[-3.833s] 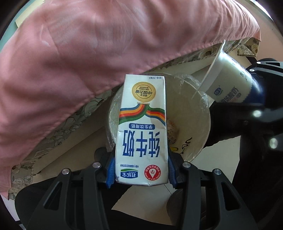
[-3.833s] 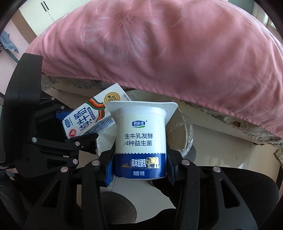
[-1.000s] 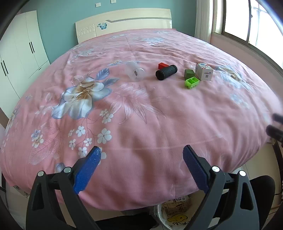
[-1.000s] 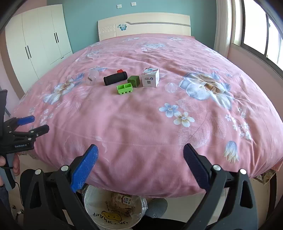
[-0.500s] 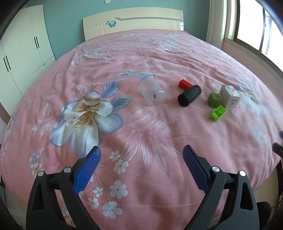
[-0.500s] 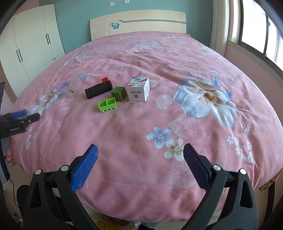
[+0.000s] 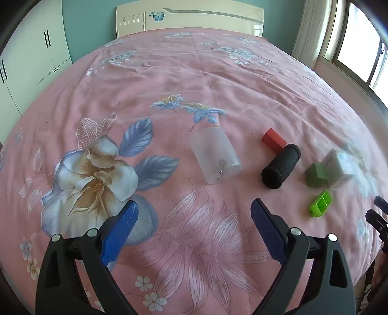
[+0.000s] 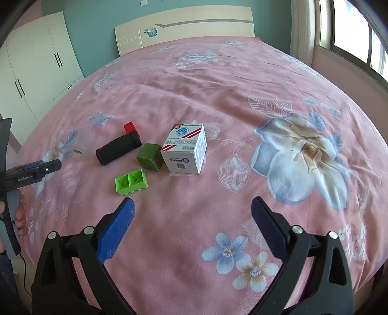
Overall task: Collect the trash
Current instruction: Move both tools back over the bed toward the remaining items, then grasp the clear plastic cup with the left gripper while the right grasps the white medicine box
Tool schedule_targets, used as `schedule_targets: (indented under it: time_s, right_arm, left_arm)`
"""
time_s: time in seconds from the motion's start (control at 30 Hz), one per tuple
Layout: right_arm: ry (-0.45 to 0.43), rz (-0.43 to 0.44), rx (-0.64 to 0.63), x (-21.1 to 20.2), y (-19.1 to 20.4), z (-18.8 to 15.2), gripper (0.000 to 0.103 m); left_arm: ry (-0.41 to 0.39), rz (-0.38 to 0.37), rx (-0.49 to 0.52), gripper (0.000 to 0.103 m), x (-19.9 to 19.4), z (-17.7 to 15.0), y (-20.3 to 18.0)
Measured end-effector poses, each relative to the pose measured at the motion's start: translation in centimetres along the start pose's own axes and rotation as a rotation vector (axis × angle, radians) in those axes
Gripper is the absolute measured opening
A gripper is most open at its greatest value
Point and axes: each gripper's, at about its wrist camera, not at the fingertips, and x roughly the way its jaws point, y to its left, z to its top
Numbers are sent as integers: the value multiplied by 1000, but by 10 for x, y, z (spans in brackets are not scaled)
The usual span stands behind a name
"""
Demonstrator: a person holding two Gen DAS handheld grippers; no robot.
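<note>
My left gripper [image 7: 194,213] is open and empty above the pink flowered bed. Just beyond it lies a frosted clear plastic cup [image 7: 215,155] on its side. To its right are a black foam cylinder [image 7: 281,169], a red block [image 7: 273,141], a dark green cube [image 7: 316,175], a bright green brick [image 7: 320,203] and a white box [image 7: 337,167]. My right gripper [image 8: 191,213] is open and empty. Ahead of it stand the white medicine box [image 8: 186,152], dark green cube [image 8: 149,157], green brick [image 8: 131,182], black cylinder [image 8: 118,146] and red block [image 8: 130,127].
The bed's cream headboard [image 7: 189,18] is at the far end, white wardrobes [image 8: 36,67] on the left, a window [image 8: 351,34] on the right. The left gripper shows at the left edge of the right wrist view [image 8: 31,172].
Both grippers let go of the milk carton and yoghurt cup over the bin, rose above the bed and moved forward toward the objects on it. Both stand open.
</note>
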Motion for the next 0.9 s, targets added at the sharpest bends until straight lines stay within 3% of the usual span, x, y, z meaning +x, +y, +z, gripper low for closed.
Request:
schedule_targets:
  time_s: [0.37,0.9]
  right_arm:
    - [47,-20,-41,56,13,32,95]
    - [63,-23,-38,98,7,60,95]
  left_arm:
    - [41,23,27,95,44,27,-5]
    - [72,27,25,95,79,47,-8]
